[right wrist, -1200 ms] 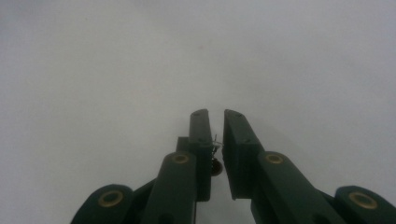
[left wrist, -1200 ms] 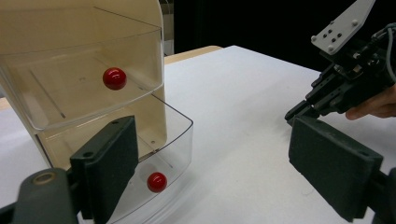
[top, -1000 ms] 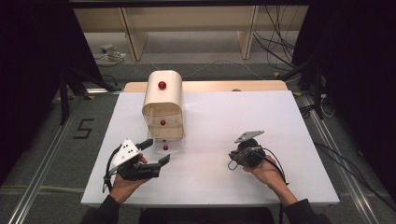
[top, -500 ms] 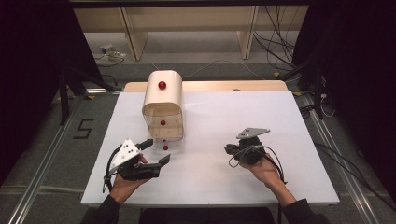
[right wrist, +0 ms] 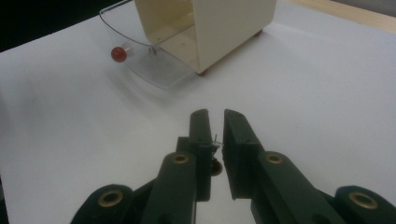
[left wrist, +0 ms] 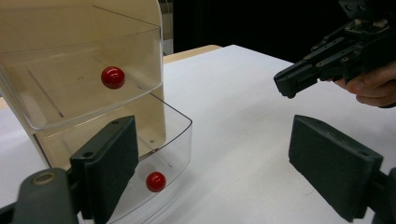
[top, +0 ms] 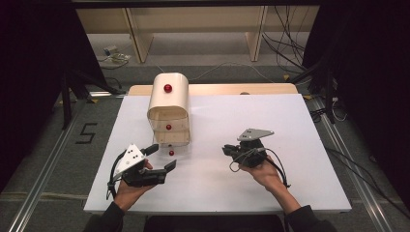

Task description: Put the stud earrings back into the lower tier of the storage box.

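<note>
A cream drawer cabinet (top: 168, 99) stands at the table's back left, with a red knob (top: 168, 88) on top. Its clear bottom drawer (left wrist: 175, 133) is pulled out, its red knob (left wrist: 156, 181) facing me. The drawer above it (left wrist: 70, 84) is pushed in. My left gripper (top: 163, 156) is open just in front of the bottom drawer, jaws wide apart with nothing between them. My right gripper (top: 226, 150) points left toward the cabinet from mid-table. Its jaws (right wrist: 216, 122) are almost together on a small thin metal piece (right wrist: 215, 140) that I cannot identify.
The white table top (top: 270, 121) has free room to the right of the cabinet and between the two grippers. A wooden strip (top: 232, 89) runs along the table's back edge. Cables lie on the floor (top: 290, 53) behind.
My right gripper has moved a little left toward the cabinet. The left gripper and the drawers have stayed put.
</note>
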